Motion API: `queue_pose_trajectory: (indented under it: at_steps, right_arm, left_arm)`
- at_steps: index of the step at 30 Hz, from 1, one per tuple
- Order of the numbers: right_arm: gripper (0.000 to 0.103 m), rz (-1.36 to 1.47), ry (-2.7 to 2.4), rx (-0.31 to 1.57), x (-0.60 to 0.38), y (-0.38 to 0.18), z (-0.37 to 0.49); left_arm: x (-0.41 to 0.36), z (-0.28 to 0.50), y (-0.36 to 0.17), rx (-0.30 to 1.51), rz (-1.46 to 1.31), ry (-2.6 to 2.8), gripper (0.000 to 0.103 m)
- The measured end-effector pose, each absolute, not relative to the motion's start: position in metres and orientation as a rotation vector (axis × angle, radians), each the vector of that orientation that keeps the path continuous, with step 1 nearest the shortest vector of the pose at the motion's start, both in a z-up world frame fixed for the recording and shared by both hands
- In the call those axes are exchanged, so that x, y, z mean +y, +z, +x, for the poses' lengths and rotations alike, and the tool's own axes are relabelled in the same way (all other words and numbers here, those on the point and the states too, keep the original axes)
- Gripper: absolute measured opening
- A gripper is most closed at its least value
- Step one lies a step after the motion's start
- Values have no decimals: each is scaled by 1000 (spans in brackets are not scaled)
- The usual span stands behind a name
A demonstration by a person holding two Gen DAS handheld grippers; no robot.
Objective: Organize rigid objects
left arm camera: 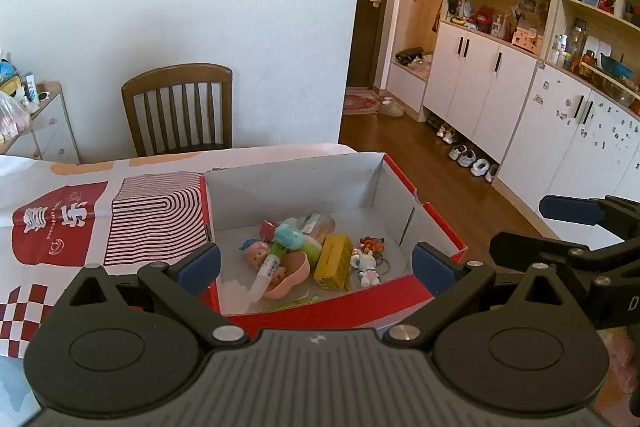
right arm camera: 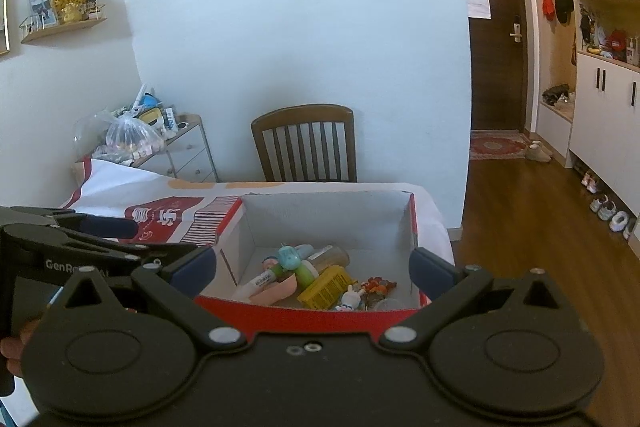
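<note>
- Toys (left arm camera: pixel 304 255) piled in the red box (left arm camera: pixel 440 227) on my table, look light and hard (yellow carton (left arm camera: pixel 334 261) easiest, by its flat sides).
- Left gripper (left arm camera: pixel 316 263) and right gripper (right arm camera: pixel 314 265) both spread wide, empty.

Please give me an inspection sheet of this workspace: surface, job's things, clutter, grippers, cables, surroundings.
Surface: table under a red-and-white printed cloth.
Job's things: red box, open, holding a yellow carton, white rabbit figure, pink doll, marker, pink shell piece and an orange keychain.
Clutter: nothing seen on the cloth.
Grippers: left gripper and right gripper both open, empty, before the box.
Cables: nothing seen.
Surroundings: wooden chair, drawer unit, white cupboards, shoes on the floor.
</note>
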State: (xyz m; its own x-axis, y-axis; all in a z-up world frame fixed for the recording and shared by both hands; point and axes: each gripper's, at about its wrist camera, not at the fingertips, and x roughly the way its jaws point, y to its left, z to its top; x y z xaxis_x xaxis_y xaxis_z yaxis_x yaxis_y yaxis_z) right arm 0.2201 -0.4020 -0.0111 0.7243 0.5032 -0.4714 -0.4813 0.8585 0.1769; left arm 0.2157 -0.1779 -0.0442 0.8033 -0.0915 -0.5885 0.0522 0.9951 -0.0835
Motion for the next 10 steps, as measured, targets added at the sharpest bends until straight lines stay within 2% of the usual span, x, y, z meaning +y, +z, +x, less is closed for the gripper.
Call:
queue_pose_trajectory:
  at_steps: [10]
  right_arm:
    - [103,52,535,555,-397,-13,216]
  left_arm:
    - [-167,210,-44,634,-73,-68,102]
